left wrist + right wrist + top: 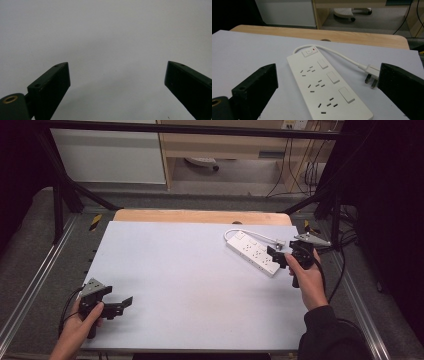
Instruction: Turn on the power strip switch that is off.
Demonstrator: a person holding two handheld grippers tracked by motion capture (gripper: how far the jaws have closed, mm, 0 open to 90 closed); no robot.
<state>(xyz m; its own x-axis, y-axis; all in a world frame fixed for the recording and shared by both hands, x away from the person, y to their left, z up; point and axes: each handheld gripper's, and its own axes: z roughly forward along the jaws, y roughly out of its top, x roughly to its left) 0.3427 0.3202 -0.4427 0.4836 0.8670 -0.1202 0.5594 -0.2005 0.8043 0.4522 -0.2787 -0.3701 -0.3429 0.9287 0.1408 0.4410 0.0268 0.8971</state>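
The white power strip (252,252) lay flat on the white bench (190,285) at about two o'clock from its centre, its short cord (337,53) looping round to the plug (372,75), which rested on the bench just beside the strip's far end. The right tool (278,256) hovered at the strip's near end with its jaws spread wide and nothing between them; in the right gripper view the strip ran up the middle of the gap, touched by neither jaw. The left tool (122,304) sat well apart at about eight o'clock, jaws also wide open and empty over bare bench.

The likely trouble from here is a poor grip. The strip is broad and smooth, so jaws closing across its width may slide off an edge or merely shove it along the slick bench. A pinch at one end could also let the long body swing and drag the loose plug, which may snag or tip off the bench's right edge.
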